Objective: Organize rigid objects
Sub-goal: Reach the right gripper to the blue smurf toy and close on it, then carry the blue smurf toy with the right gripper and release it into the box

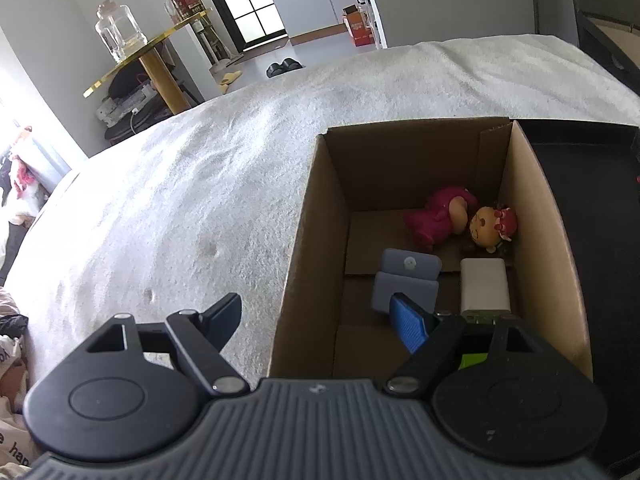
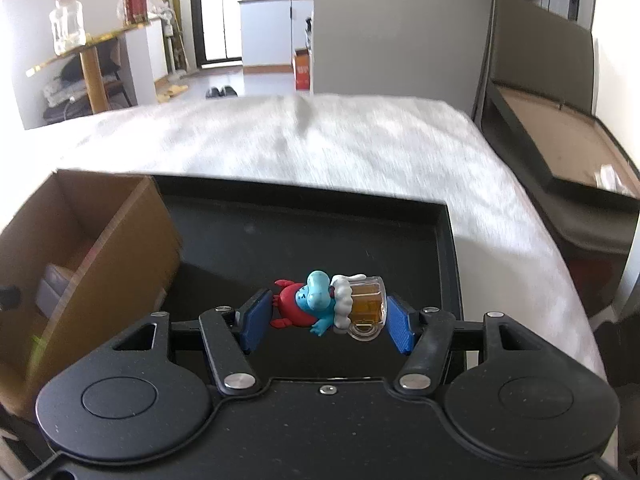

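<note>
Above the black tray (image 2: pixel 400 240), the right gripper (image 2: pixel 326 316) clamps a figurine (image 2: pixel 328 306) endwise (left gripper (image 1: pixel 320 316) gaping, empty); that uneven toy could twist free.

A glass jar (image 1: pixel 119 31) stands on a gold-edged side table (image 1: pixel 132 65); black shoes (image 1: pixel 284 67) lie on the floor.

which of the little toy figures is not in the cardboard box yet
The blue figure with the beer mug, clamped in the right tongs over the black tray. The pink figure and yellow-headed one lie inside the box.
</note>
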`<move>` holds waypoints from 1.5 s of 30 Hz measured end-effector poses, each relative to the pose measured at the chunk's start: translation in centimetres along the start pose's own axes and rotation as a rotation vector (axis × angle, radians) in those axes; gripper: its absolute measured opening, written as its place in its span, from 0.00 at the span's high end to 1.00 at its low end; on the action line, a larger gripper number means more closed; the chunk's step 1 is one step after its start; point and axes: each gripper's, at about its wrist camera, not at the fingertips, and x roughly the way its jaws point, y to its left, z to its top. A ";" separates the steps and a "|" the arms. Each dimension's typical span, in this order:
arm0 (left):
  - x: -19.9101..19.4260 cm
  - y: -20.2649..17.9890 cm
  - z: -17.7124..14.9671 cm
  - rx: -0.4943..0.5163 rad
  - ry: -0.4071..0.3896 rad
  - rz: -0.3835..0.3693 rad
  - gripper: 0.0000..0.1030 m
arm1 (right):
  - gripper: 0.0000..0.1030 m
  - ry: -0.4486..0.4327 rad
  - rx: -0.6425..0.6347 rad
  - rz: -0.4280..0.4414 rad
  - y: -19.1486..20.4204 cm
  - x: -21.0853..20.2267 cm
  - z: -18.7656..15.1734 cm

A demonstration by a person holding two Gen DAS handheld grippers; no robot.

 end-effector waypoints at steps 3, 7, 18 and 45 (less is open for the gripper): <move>0.0 0.3 -0.1 -0.005 -0.004 -0.015 0.22 | 0.43 -0.030 -0.001 0.014 0.5 -0.8 1.0; 0.1 1.0 -0.4 -0.024 -0.006 -0.029 0.22 | 0.43 -0.059 -0.014 0.029 1.4 -1.5 2.0; 0.2 2.2 -0.9 -0.059 -0.020 -0.060 0.22 | 0.43 -0.096 -0.053 0.050 4.2 -2.4 3.4; 1.5 5.0 -2.6 -0.140 -0.041 -0.190 0.51 | 0.43 -0.131 -0.156 0.149 12.2 -3.1 3.5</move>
